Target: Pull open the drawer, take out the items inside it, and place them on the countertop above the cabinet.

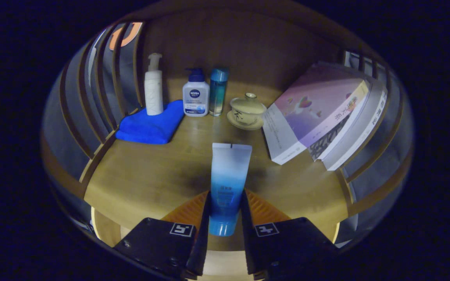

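My gripper (225, 197) is shut on a blue-and-white squeeze tube (228, 175). Both fingers press its lower body, the cap end points back toward me, and the flat crimped end reaches forward over the wooden countertop (150, 175). The tube hangs above the front part of the countertop, ahead of its near edge. The drawer is out of sight below.
At the back stand a white pump bottle (153, 88), a white lotion bottle with a blue pump (196, 95) and a blue bottle (218, 91). A folded blue cloth (150, 125) lies left, a lidded tea cup on a saucer (247, 111) sits centre, and leaning books (322, 117) fill the right. Slatted rails line both sides.
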Tool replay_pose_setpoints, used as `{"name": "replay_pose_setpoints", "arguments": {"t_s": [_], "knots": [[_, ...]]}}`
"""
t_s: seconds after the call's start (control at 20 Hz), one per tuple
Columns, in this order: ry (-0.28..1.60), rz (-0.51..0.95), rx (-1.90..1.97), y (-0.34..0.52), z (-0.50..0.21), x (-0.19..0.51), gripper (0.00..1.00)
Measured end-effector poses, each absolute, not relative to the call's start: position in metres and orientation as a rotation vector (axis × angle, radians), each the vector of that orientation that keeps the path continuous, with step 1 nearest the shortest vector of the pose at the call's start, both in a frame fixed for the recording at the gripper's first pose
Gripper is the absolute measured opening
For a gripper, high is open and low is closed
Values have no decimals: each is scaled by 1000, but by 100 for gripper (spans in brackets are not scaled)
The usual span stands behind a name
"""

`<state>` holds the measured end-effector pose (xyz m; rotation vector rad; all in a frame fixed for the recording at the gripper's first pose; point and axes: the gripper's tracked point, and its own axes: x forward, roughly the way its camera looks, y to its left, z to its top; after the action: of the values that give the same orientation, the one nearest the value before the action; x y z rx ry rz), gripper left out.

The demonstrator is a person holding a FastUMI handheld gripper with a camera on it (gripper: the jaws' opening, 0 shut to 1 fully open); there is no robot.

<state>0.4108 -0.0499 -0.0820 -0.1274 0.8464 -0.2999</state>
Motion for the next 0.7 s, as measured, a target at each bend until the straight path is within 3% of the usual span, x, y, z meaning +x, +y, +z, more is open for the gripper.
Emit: {"name": "replay_pose_setpoints", "arguments": {"t_s": [0.35, 0.6, 0.7], "knots": [[776, -267, -144, -39, -64, 391, 54], [707, -164, -128, -3, -35, 344, 54], [681, -133, -146, 9, -25, 315, 69]]}}
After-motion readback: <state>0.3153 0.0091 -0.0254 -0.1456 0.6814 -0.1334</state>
